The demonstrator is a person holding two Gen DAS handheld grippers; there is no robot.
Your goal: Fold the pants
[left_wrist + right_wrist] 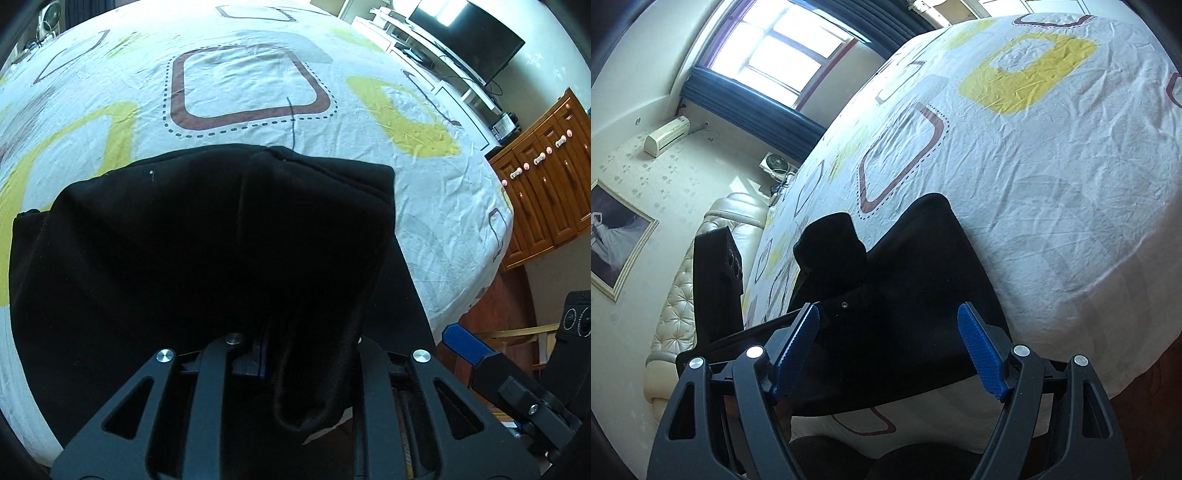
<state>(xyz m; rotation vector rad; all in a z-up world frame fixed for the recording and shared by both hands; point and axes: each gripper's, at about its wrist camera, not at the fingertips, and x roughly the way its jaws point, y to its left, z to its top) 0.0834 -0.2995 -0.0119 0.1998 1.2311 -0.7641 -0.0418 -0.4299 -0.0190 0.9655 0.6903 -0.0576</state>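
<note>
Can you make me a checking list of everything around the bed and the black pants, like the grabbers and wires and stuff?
Surface: bed sheet, white with yellow and brown squares, wrinkled.
Job's things: black pants bunched at the bed's near edge.
Clutter: nothing seen on the sheet.
Grippers: left gripper has pants fabric between its fingers; right gripper open above the pants.
Cables: wire hanging below the TV.
Surroundings: wooden cabinet, window, air conditioner.

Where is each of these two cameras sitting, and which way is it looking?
Left wrist: on the left gripper, aimed down at the black pants bunched between its fingers; the right gripper's blue pad shows at right.
Right wrist: on the right gripper, open, looking across the pants toward a window.
Shared: the pants and the patterned bedsheet.
</note>
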